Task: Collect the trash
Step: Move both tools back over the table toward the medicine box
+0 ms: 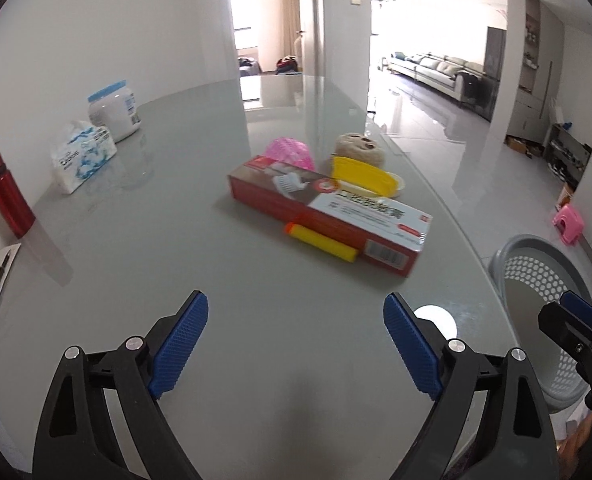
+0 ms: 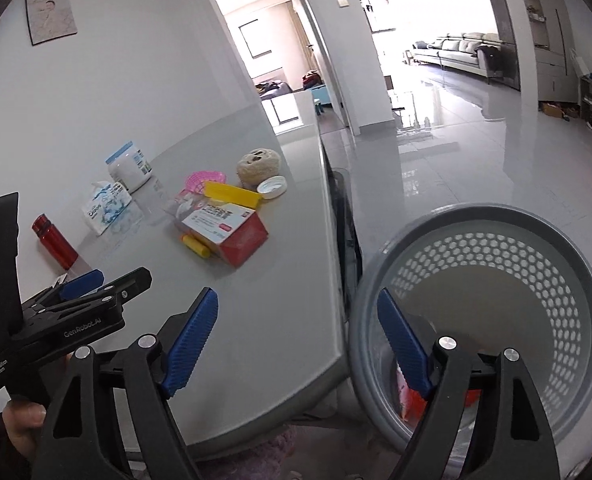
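- My left gripper [image 1: 296,344] hangs spread and empty over the near part of the grey table [image 1: 176,240]; its body reads "GenRobot.AI" in the right wrist view
- My right gripper [image 2: 298,334] is spread wide too, holding nothing, at the table's right edge with one finger over the perforated grey basket [image 2: 536,248]
- Something red lies in the basket bottom, mostly hidden behind my finger
- Mid-table trash pile: red box [image 1: 332,212] with Chinese print too blurred to read, yellow tube [image 1: 322,242] touching its near side, yellow scrap [image 1: 362,176], pink cup [image 1: 290,152], twine ball [image 1: 358,146]
- Along the far-left edge: red bottle [image 1: 8,196], tissue pack [image 1: 82,156], white jar [image 1: 114,110], labels illegible
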A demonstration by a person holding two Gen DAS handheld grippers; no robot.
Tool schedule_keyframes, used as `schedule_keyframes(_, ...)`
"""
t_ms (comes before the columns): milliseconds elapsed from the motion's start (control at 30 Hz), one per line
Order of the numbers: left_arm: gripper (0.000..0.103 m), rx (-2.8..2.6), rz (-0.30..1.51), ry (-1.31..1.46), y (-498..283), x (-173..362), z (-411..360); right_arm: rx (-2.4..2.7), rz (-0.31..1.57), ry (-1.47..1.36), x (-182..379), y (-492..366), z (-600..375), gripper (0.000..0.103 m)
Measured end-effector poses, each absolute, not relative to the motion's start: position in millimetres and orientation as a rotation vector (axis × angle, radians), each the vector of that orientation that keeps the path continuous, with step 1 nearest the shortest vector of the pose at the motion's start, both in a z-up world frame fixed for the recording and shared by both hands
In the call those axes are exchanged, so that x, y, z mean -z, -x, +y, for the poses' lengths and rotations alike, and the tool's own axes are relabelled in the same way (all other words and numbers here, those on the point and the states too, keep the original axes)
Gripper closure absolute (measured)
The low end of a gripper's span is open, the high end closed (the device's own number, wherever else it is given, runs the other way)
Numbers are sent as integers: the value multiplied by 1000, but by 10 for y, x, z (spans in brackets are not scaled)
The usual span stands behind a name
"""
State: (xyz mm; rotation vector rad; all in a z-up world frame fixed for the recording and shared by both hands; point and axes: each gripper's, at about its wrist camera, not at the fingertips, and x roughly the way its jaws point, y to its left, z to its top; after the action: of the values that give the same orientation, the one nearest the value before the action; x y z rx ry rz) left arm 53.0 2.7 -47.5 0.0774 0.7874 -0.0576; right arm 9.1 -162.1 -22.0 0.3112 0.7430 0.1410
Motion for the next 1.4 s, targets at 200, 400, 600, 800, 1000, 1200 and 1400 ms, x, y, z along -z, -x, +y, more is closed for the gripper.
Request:
schedule_keyframes(200,15,-52,797,-9,-562,387,457,-249,792,-283,230,-468,-1400,25)
schedule_keyframes(400,15,-107,806,28,-580,379,654,-338,855,-262,298,-865,-1222,25)
schedule_keyframes(600,15,-133,817,40,-687,394,762,-355,879,-226,382,-1162,-1073,25)
schedule_keyframes(800,15,-162,848,59,-788,490,879,-366,901,-215,497,-1387,-992,25)
schedule_keyframes(1000,15,-186,854,78,-820,537,991,-404,907,-217,538,-1507,-947,24)
schedule_keyframes(1200,15,-203,866,86,-859,595,1067,-494,913,-216,519,-1425,-845,24)
schedule_keyframes(1400,15,-220,864,94,-879,598,1156,-592,938,-193,508,-1289,-540,24)
